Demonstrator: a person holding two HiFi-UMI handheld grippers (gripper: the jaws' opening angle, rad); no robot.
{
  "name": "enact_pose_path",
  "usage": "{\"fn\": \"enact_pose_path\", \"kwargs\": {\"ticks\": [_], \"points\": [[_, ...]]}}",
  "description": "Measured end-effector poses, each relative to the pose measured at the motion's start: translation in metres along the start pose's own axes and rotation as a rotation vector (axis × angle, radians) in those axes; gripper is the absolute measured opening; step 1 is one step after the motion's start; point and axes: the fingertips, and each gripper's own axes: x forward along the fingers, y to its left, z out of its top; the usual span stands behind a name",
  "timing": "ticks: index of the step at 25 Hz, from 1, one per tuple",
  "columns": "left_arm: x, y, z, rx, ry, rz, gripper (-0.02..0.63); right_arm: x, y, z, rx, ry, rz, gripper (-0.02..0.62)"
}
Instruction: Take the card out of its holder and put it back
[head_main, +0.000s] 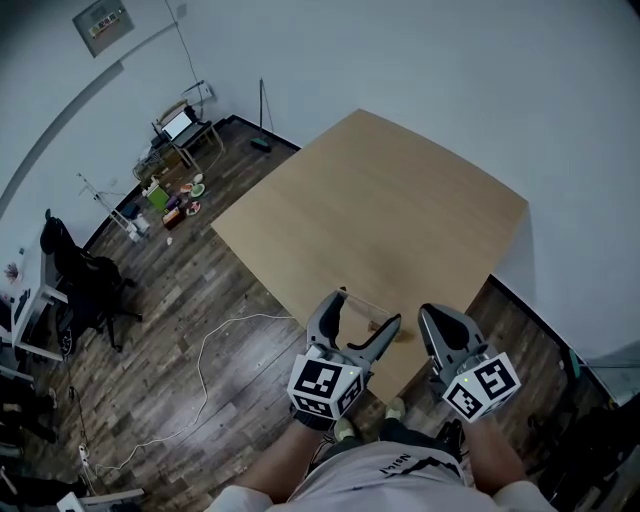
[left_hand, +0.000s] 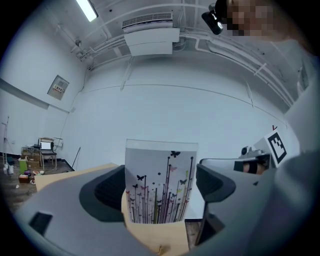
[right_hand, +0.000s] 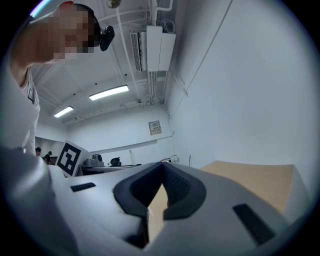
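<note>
Pale tabletop (head_main: 400, 200) carries the butterfly card (left_hand: 159, 185), seated upright in its clear holder (left_hand: 161, 144) by the near edge. The left tool (head_main: 365, 310) seems clamped on the holder's sides. The right tool (right_hand: 161, 167), clenched and empty, sits just right of the holder. Removal has not begun: the right tool must open and pinch the card's top edge.

Matt pale wood table (head_main: 380, 210), clear glossy plastic holder (left_hand: 161, 145), smooth printed paper card (left_hand: 159, 185), dark wood plank floor (head_main: 190, 330)

Lab-like workroom: office chair (head_main: 88, 280), laptop desk (head_main: 183, 128), loose floor cable (head_main: 204, 350), ceiling air conditioner (left_hand: 151, 36), strip lights (right_hand: 108, 92).
</note>
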Motion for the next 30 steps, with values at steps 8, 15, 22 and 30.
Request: {"fn": "enact_pose_path", "kwargs": {"ticks": [8,15,22,30], "points": [[0.001,0.005,0.005,0.0,0.001,-0.004,0.451,0.009,0.004,0.008,-0.011,-0.007,-0.006,0.014],[0.004,0.004,-0.001,-0.007,0.011,-0.005,0.451,0.007,-0.001,0.005,-0.015,0.004,-0.024,0.014],[0.012,0.004,-0.015,-0.006,0.035,-0.001,0.451,0.006,-0.01,-0.001,-0.008,0.015,-0.036,0.014],[0.031,-0.002,-0.059,0.016,0.079,0.022,0.451,-0.003,-0.032,-0.023,0.012,0.043,-0.056,0.014]]}}
